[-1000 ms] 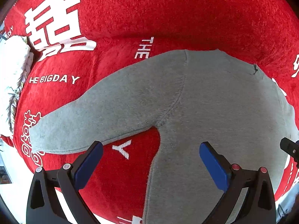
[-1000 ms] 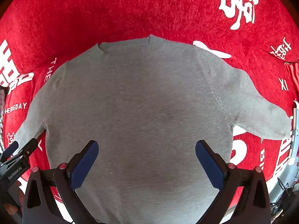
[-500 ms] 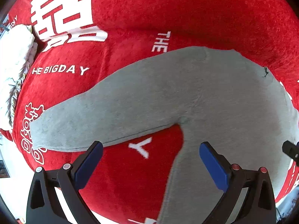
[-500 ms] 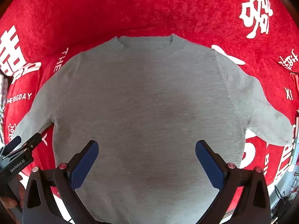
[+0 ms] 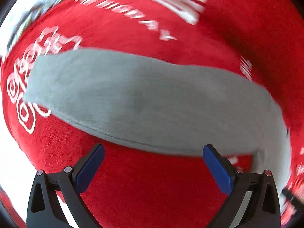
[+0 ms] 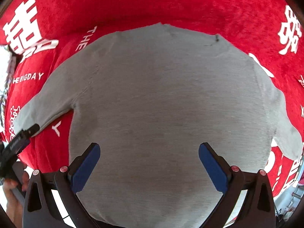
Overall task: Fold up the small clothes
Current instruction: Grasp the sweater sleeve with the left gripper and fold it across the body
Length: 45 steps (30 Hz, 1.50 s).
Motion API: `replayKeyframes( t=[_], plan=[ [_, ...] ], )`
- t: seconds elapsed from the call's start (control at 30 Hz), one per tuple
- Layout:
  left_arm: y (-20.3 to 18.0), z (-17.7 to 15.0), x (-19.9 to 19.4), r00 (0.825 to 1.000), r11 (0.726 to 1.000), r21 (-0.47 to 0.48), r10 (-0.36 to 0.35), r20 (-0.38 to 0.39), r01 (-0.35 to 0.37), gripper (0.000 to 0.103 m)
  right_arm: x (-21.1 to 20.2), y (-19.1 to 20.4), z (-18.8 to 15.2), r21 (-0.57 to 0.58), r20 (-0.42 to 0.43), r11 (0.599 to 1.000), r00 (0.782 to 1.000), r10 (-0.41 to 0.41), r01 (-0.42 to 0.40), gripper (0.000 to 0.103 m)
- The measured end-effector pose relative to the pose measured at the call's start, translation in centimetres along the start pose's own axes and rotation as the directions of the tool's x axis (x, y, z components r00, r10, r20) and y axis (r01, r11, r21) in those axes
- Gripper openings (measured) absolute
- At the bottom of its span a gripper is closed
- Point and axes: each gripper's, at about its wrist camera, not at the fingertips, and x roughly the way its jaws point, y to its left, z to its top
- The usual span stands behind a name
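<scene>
Two hand-held grippers were up over a grey sweater that lay flat on a red cloth with white lettering. Right hand-held gripper hung above the sweater's body, blue fingers spread wide, nothing between them. Left hand-held gripper was spread too, empty, sitting just beside the lower edge of the left sleeve. That view was pretty blurry. A hand showed at the right view's lower left corner.
</scene>
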Motion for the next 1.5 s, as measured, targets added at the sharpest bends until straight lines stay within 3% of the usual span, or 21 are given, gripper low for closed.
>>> replayKeyframes(
  t=[0.17, 0.2, 0.33, 0.47, 0.53, 0.6, 0.63, 0.67, 0.77, 0.83, 0.93, 1.03, 1.17, 1.2, 1.37, 1.5],
  plan=[
    [3.9, 0.8, 2.6, 0.990, 0.971, -0.203, -0.136, -0.033, 0.127, 0.103, 0.6, 2.3, 0.2, -0.045, -0.011, 0.999, 1.000, 0.006, -0.006, 0.103],
    [3.9, 0.9, 2.6, 0.990, 0.967, -0.223, -0.135, -0.027, 0.126, 0.103, 0.7, 2.8, 0.3, -0.056, -0.010, 0.998, 1.000, 0.005, -0.005, 0.103],
    [3.7, 1.8, 2.2, 0.980, 0.954, -0.224, -0.198, 0.020, 0.198, 0.103, 0.6, 4.2, 0.6, -0.082, -0.009, 0.997, 1.000, 0.005, -0.006, 0.103],
    [3.3, 2.8, 1.2, 0.979, 0.958, -0.204, -0.188, 0.079, 0.200, 0.102, 0.4, 5.2, 0.7, -0.095, -0.003, 0.995, 1.000, 0.008, -0.008, 0.103],
    [3.7, 3.6, 1.1, 0.982, 0.961, -0.212, -0.162, 0.099, 0.180, 0.083, 0.4, 5.3, 0.6, -0.090, -0.004, 0.996, 1.000, 0.007, -0.008, 0.103],
    [4.0, 4.0, 0.8, 0.985, 0.968, -0.200, -0.128, 0.117, 0.149, 0.047, 0.3, 5.1, 0.4, -0.077, -0.007, 0.997, 1.000, 0.011, -0.011, 0.103],
    [4.1, 4.2, 0.8, 0.984, 0.972, -0.176, -0.135, 0.113, 0.154, 0.010, 0.3, 5.0, 0.3, -0.071, -0.006, 0.997, 1.000, 0.012, -0.013, 0.103],
    [4.2, 4.5, 1.0, 0.983, 0.973, -0.159, -0.153, 0.104, 0.168, 0.006, 0.2, 4.9, 0.2, -0.064, -0.005, 0.998, 1.000, 0.014, -0.014, 0.103],
    [3.7, 4.5, -0.2, 0.983, 0.987, -0.080, -0.130, 0.132, 0.141, 0.006, 0.1, 4.4, -0.2, -0.046, -0.004, 0.999, 1.000, 0.021, -0.021, 0.103],
    [1.6, 4.3, -2.2, 0.976, 0.995, 0.039, -0.095, 0.194, 0.089, 0.006, -0.1, 4.0, -0.4, -0.037, 0.005, 0.999, 1.000, 0.023, -0.023, 0.103],
    [-2.4, 3.8, -5.4, 0.957, 0.979, 0.196, -0.112, 0.269, 0.059, 0.006, -0.5, 3.1, -0.8, -0.013, 0.023, 0.999, 0.999, 0.034, -0.033, 0.103],
    [-7.8, 3.0, -8.1, 0.932, 0.932, 0.359, -0.178, 0.317, 0.056, 0.006, -0.9, 1.5, -1.1, 0.031, 0.034, 0.998, 0.998, 0.046, -0.047, 0.103],
    [-16.0, 1.1, -10.2, 0.908, 0.837, 0.540, -0.294, 0.298, 0.094, 0.006, -2.0, -1.7, -1.5, 0.110, 0.066, 0.992, 0.996, 0.056, -0.063, 0.103],
    [-18.9, 0.0, -10.1, 0.906, 0.801, 0.591, -0.317, 0.282, 0.096, 0.006, -2.3, -2.8, -1.6, 0.134, 0.076, 0.989, 0.996, 0.054, -0.064, 0.103],
    [-28.9, -4.7, -7.9, 0.917, 0.664, 0.741, -0.349, 0.192, 0.097, 0.006, -3.3, -8.6, -2.5, 0.258, 0.103, 0.964, 0.994, 0.030, -0.056, 0.103],
    [-34.9, -9.6, -3.5, 0.954, 0.547, 0.832, -0.287, 0.087, 0.089, 0.006, -2.8, -13.4, -4.1, 0.368, 0.084, 0.929, 0.996, 0.006, -0.037, 0.103]
  ],
)
